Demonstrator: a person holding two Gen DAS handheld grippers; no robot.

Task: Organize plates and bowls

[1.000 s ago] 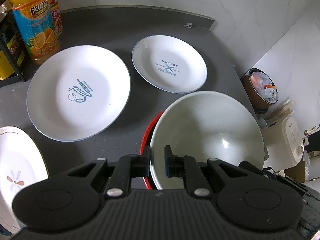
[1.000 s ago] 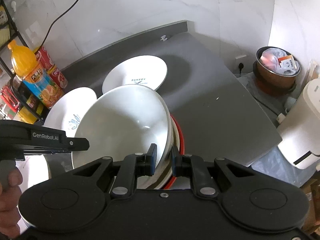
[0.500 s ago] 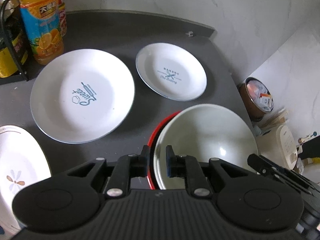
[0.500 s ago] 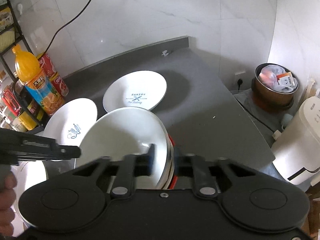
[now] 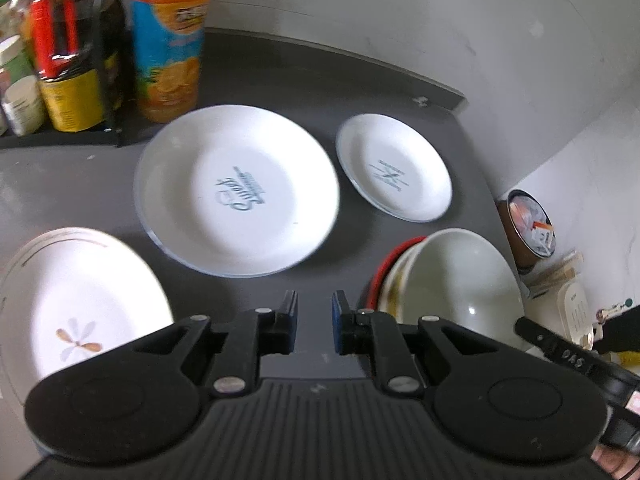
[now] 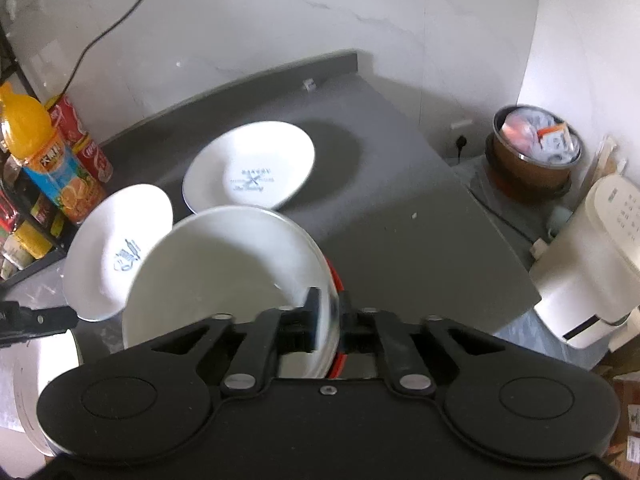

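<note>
Glossy white bowl (image 6: 224, 272), apparently ceramic, matt grey countertop (image 6: 400, 216), matt black plastic tongs (image 5: 314, 322)

- I see a dark grey worktop (image 5: 360, 92) against the marble wall.
- On it: a large plate (image 5: 236, 190), a small plate (image 5: 394, 168), a flower-patterned plate (image 5: 76, 304), stacked bowls (image 5: 448, 280) and a juice bottle (image 5: 168, 36).

Left black two-finger gripper (image 5: 314, 322) sits low centre with jaws apart, empty; right black two-finger gripper (image 6: 330, 320) pinches the white bowl's rim (image 6: 324, 276).
</note>
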